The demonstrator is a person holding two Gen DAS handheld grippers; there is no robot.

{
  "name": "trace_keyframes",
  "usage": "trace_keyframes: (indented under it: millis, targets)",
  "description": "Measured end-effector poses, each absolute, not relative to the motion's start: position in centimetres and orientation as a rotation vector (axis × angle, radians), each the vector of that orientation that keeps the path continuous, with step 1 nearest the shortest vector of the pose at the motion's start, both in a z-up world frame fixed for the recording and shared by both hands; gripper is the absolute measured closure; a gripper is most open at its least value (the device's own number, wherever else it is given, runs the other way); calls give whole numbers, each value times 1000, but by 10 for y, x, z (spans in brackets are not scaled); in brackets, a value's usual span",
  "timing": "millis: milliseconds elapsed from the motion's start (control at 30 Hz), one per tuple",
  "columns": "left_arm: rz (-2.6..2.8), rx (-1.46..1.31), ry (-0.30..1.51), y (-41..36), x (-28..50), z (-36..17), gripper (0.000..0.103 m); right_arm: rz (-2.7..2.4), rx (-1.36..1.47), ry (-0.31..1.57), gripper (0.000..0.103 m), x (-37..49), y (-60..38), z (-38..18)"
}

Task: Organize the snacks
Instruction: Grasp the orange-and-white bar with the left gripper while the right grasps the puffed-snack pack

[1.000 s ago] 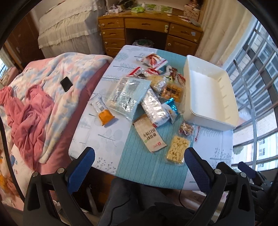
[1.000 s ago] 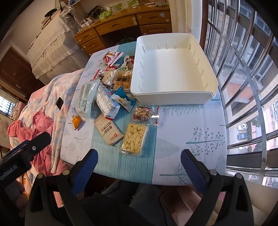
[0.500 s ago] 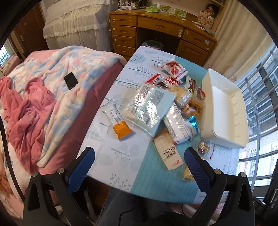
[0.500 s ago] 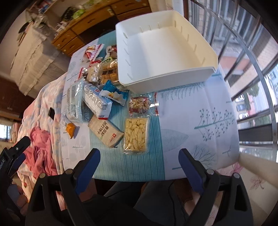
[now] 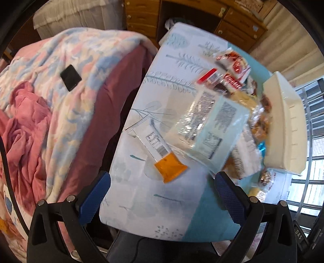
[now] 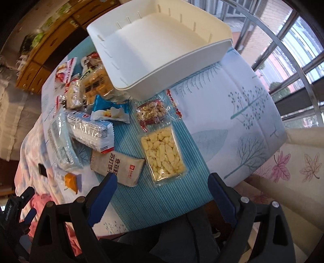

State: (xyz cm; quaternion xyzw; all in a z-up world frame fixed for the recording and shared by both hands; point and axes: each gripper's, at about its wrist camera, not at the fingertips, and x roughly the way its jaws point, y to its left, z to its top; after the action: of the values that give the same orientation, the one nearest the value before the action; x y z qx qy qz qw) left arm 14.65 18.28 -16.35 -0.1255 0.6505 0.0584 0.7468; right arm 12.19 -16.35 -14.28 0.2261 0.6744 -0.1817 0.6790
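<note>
Several snack packs lie on a table with a tree-print cloth. An empty white bin [image 6: 162,46] stands at the far side; in the left wrist view the bin [image 5: 287,125] is at the right. My left gripper [image 5: 162,200] hangs open above an orange-tipped sachet [image 5: 162,153] and a large clear bag [image 5: 210,125]. My right gripper [image 6: 162,194] is open over a clear pack of yellow puffs [image 6: 163,153], a brown cracker pack [image 6: 119,167] and a nut pack [image 6: 154,113]. Nothing is between either pair of fingers.
A bed with a flowered blanket [image 5: 66,85], a pink cloth [image 5: 22,129] and a black phone [image 5: 70,77] lies left of the table. A wooden desk [image 5: 202,18] stands behind. Window bars [image 6: 293,50] run along the right. A person's legs [image 6: 182,242] are under the near table edge.
The left gripper has moved left and down toward the orange-tipped sachet. The right gripper has rolled and sunk toward the puffs pack, its fingers drawn in slightly.
</note>
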Motion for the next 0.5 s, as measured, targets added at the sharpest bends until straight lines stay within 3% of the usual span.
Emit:
trace_keyframes:
  millis: [167,500]
  targets:
    - [148,-275,1476,194,161,-205,1,-460,484,1534,11,122,-158,-163]
    - [198,-310,1521,204,177,-276,16,-458,408,1552,23,122,-164,-225]
